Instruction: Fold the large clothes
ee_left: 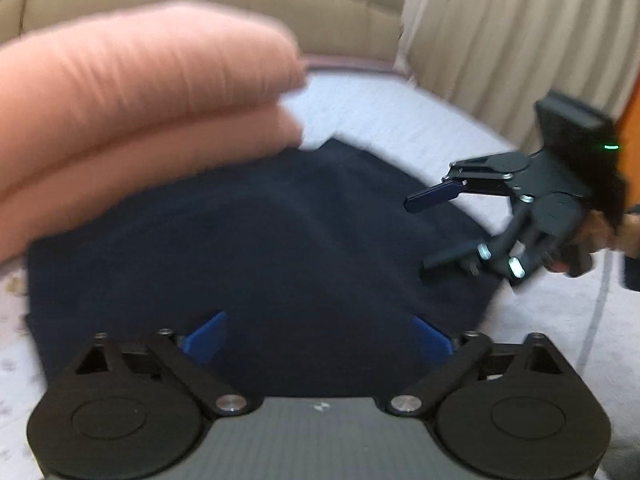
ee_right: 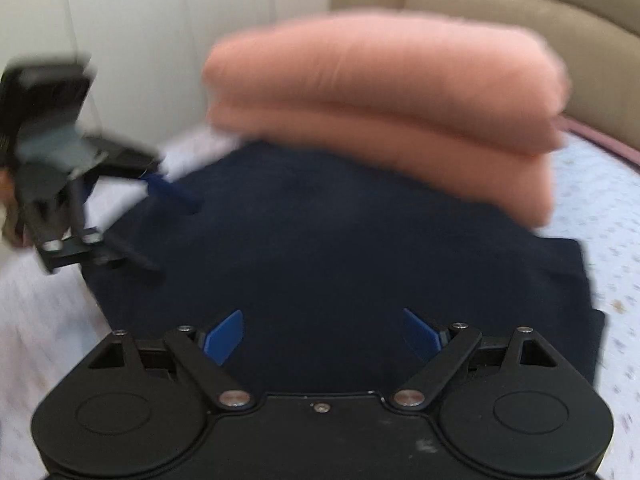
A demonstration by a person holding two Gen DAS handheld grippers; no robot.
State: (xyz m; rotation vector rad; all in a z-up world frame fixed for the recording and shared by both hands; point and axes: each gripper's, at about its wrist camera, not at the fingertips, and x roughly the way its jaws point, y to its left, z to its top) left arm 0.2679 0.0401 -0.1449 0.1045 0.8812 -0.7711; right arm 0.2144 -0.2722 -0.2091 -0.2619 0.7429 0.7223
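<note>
A dark navy garment (ee_left: 256, 248) lies folded flat on the pale bedsheet (ee_left: 400, 120); it also shows in the right wrist view (ee_right: 340, 248). A folded pink garment (ee_left: 132, 96) lies stacked behind it, also in the right wrist view (ee_right: 380, 112). My left gripper (ee_left: 320, 334) is open and empty, low over the navy garment's near edge. My right gripper (ee_right: 323, 334) is open and empty over the same garment. The right gripper shows in the left wrist view (ee_left: 416, 236), open at the garment's right edge. The left gripper shows in the right wrist view (ee_right: 176, 236), open at its left edge.
A beige padded headboard (ee_left: 240, 4) runs along the back of the bed. Cream curtains (ee_left: 520, 40) hang at the right in the left wrist view. A white wall or wardrobe (ee_right: 160, 40) stands at the left in the right wrist view. Both views are motion-blurred.
</note>
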